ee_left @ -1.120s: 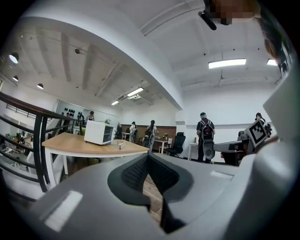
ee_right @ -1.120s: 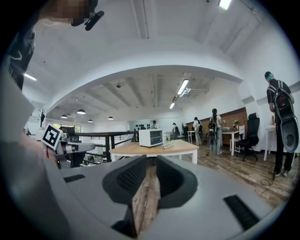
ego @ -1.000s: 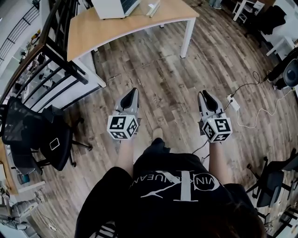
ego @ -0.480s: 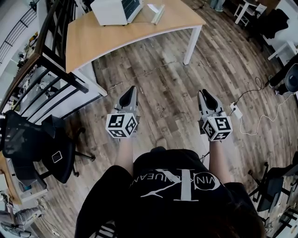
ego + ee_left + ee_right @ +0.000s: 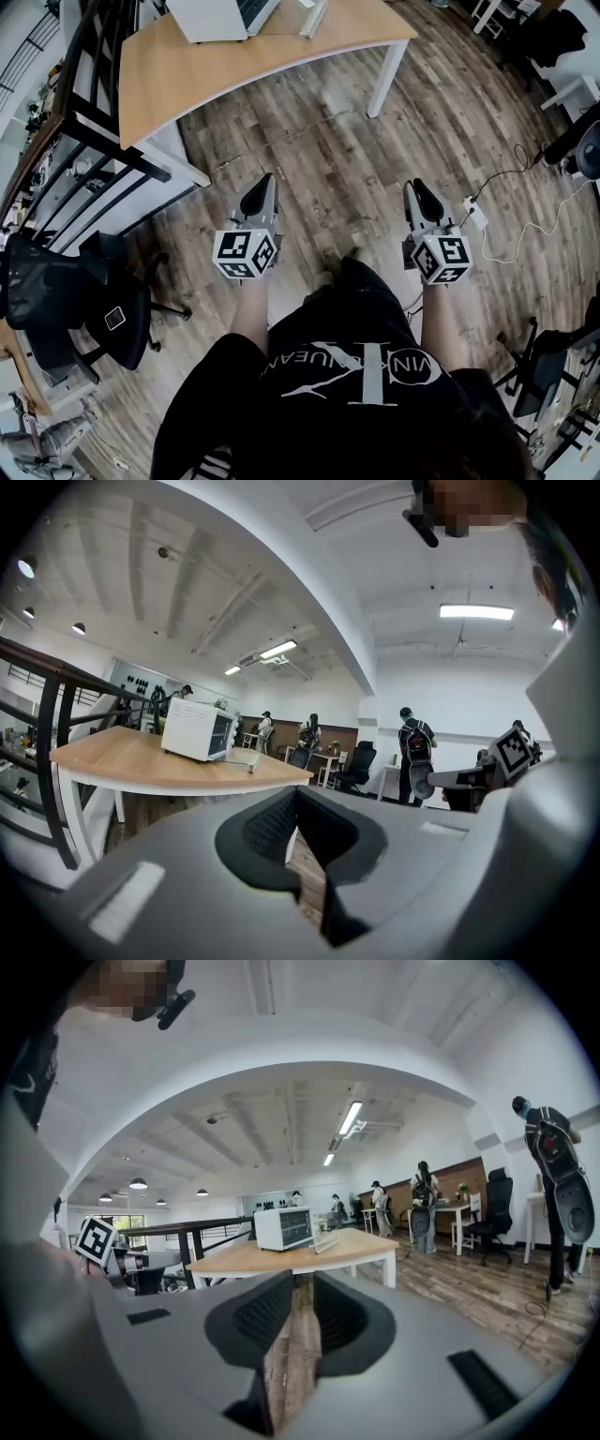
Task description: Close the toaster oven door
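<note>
The white toaster oven [image 5: 208, 17] stands at the far end of a wooden table [image 5: 234, 66], its glass door [image 5: 312, 17] folded down and open. In the left gripper view the oven [image 5: 198, 736] and its lowered door [image 5: 247, 759] lie well ahead; the right gripper view shows the oven [image 5: 284, 1228] and its door [image 5: 325, 1240] too. My left gripper [image 5: 265, 181] and right gripper [image 5: 415, 186] hang over the floor, far short of the table. Both are shut with nothing held; a thin slit of floor shows between the right pads.
A black railing [image 5: 94, 141] runs along the left beside the table. A black office chair [image 5: 66, 281] stands at the left, another [image 5: 548, 375] at the lower right. A power strip with a cable [image 5: 473, 211] lies on the wooden floor to the right. People stand far off.
The person has stepped forward; a foot now shows between the grippers. The table and oven have shifted slightly left in the head view. Both grippers keep the same pose.
</note>
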### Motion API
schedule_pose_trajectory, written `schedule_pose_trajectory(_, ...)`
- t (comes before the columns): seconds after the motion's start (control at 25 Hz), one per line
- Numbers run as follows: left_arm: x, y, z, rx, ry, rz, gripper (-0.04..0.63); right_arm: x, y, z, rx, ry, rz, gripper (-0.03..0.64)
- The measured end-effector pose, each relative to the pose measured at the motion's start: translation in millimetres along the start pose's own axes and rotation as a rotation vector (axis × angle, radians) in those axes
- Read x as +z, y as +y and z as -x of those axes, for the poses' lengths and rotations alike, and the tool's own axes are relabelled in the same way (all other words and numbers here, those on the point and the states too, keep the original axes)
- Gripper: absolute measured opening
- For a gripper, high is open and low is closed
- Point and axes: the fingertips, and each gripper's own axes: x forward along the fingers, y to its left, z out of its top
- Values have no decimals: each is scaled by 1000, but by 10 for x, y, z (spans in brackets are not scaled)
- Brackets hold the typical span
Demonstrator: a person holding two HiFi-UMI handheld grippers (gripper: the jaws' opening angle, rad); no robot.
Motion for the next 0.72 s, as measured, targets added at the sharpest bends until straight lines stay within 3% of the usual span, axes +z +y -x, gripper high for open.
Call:
schedule_pose_trajectory(0.32,60,251,-351,74,5,-13,11,41,-316,-506,20,-19,-28,32)
schedule_pose_trajectory(0.72,513,187,-1402,92,-73,-36,11,537,-1084,-1250,73,-73,3,32)
